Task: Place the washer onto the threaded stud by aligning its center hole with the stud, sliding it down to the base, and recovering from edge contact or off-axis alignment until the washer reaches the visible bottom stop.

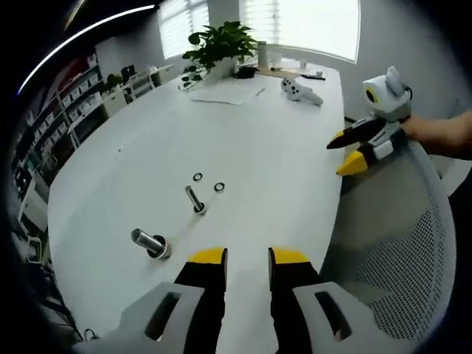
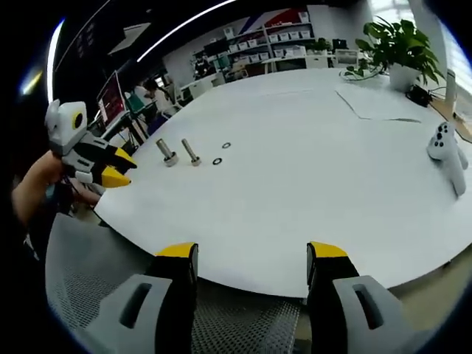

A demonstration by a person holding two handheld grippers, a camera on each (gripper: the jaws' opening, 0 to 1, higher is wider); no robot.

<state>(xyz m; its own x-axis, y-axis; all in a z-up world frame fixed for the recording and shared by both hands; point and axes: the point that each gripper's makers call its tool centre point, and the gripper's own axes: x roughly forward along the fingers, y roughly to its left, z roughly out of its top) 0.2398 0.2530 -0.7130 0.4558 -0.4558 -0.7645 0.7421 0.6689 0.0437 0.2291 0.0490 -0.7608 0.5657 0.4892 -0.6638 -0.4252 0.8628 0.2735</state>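
Yellow-tipped and black, the left gripper (image 1: 248, 258) hangs low over the near edge of the white surface (image 1: 265, 140), its jaws spread with nothing between them. Just ahead and a little to its left in the left gripper view lie two steel threaded studs: the near stud (image 1: 150, 243) with its wide base toward the gripper, and the far stud (image 1: 194, 199), whose shank runs away from the camera; whether either stands upright or lies tilted I cannot tell. Two small dark washers sit flat just beyond the far stud, one washer (image 1: 198, 177) to the left, the other washer (image 1: 219, 186) to the right, apart from each other and from the studs.

The right gripper (image 2: 252, 254) is held off the edge, above a grey mesh chair (image 2: 88, 265), its jaws spread wide and empty. From it the studs and washers lie well apart, far forward and to the left, so the left gripper is clearly the nearer one for picking up a washer.

Farther out lie a white game controller (image 2: 446, 151), sheets of paper (image 1: 225, 92) and a potted plant (image 1: 221, 44) by the window
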